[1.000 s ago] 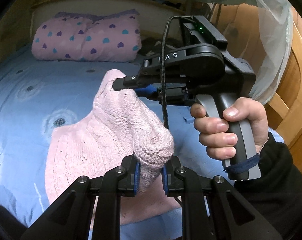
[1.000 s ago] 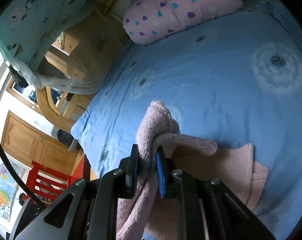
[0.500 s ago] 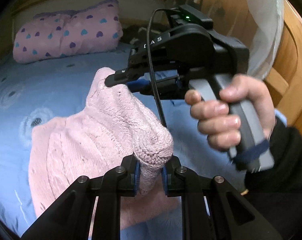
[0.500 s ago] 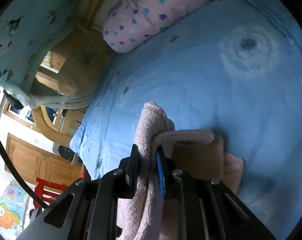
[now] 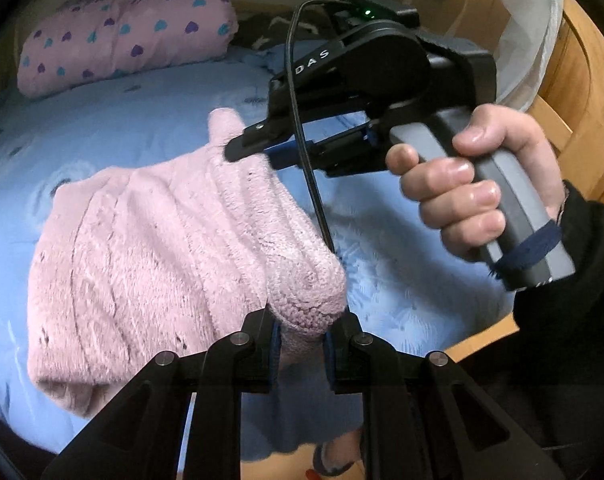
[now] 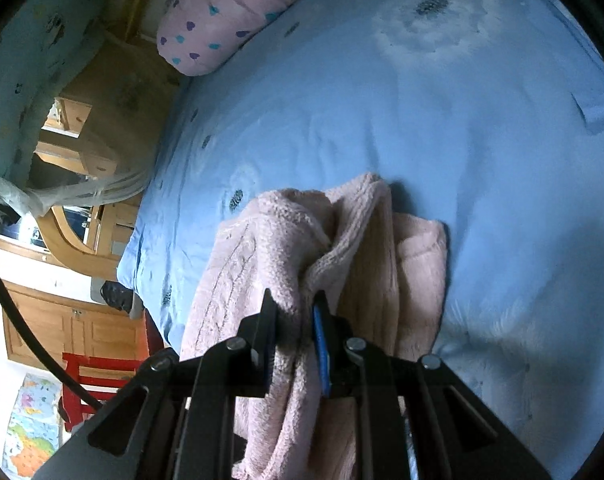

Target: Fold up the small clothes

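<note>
Over the blue bed (image 5: 113, 120), pink knit garment (image 5: 161, 240) clamped by left hand-held gripper (image 5: 302, 332) and right hand-held gripper (image 6: 293, 312); uneven lowering could skew the fold.

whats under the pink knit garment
The blue bedspread lies under the pink knit garment, whose near edge both grippers, left gripper and right gripper, hold up. Anything beneath its spread part is covered.
</note>
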Available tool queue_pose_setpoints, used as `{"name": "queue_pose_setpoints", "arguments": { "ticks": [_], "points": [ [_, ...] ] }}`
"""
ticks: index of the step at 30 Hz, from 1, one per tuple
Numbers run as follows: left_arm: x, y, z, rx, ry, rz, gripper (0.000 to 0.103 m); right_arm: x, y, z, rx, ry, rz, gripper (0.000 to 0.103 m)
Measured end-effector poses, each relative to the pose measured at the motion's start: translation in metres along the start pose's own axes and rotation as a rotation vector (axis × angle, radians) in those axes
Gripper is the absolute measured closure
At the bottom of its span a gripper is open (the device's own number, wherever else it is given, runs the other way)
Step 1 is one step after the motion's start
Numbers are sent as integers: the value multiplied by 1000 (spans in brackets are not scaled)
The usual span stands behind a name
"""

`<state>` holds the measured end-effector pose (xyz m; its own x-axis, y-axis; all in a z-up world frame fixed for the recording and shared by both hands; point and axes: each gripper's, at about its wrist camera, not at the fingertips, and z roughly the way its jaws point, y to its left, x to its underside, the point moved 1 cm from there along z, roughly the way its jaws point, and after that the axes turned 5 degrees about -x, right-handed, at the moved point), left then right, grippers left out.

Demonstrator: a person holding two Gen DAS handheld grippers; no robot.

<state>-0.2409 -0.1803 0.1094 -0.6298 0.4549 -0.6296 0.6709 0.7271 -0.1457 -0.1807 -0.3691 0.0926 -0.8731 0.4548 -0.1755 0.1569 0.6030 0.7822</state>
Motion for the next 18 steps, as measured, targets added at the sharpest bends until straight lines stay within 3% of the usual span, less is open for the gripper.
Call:
{"name": "queue_pose_setpoints", "arguments": {
  "ticks": [4, 6, 7, 9, 12, 14, 15, 16, 17, 18],
  "points": [
    [9, 2, -2, -8, 4, -1, 103, 4, 3, -2, 54, -6, -13, 78],
    [11, 2, 4, 36, 52, -26, 99, 0, -2, -2, 63, -31, -10, 58],
    [12, 2, 6, 89, 84, -37, 95, -3, -9, -2, 63, -49, 2, 50],
    [12, 4, -3, 187, 105, -33, 93, -11, -23, 2, 71, -68, 44, 48],
    [20, 18, -45, 298, 45, -2, 87, -22, -42, 10, 31, -79, 100, 48],
    [27, 32, -70, 261, -40, 12, 76, -25, -50, 15, -7, -82, 128, 50],
    [30, 43, -81, 181, -96, 13, 70, -26, -50, 16, -24, -88, 128, 53],
    [31, 49, -83, 124, -121, 10, 70, -28, -49, 17, -27, -95, 114, 65],
    [29, 58, -83, -8, -166, 0, 70, -29, -45, 16, -7, -105, 89, 82],
    [32, 60, -82, -87, -186, -3, 70, -30, -40, 15, 11, -110, 62, 90]
  ]
}}
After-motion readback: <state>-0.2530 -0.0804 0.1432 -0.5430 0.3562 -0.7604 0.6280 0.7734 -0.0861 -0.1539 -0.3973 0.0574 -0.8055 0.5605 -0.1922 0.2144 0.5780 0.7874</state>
